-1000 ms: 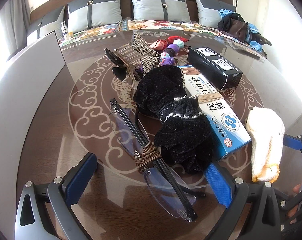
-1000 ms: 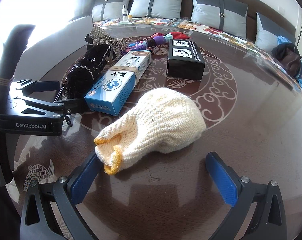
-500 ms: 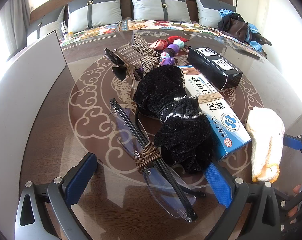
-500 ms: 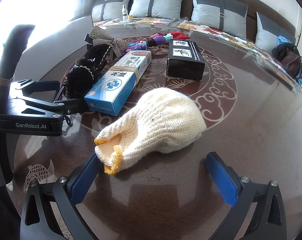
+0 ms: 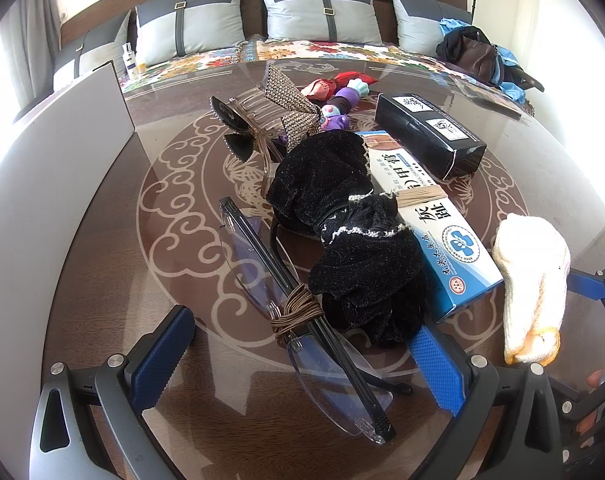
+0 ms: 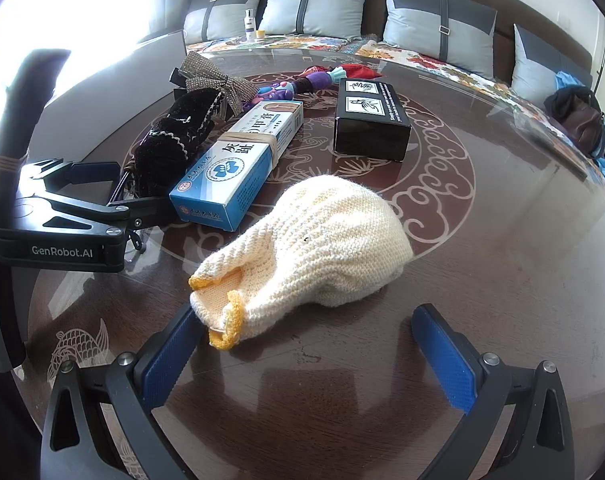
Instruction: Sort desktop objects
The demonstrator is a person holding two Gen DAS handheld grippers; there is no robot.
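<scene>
A round glass-topped table (image 6: 522, 280) has its clutter packed through the middle and left: folded glasses (image 5: 302, 312), a black velvet scrunchie (image 5: 342, 240), a blue box (image 6: 242, 160), a black box (image 6: 370, 120), a bow hair clip (image 5: 278, 116) and a small toy (image 6: 302, 80) lie touching or just beside one another, leaving no clear lane between them. A cream knitted glove (image 6: 322, 256) lies apart, near the blue box. To its right and toward the table's near right edge the surface is bare, and a white panel (image 5: 54, 184) walls the left side.
</scene>
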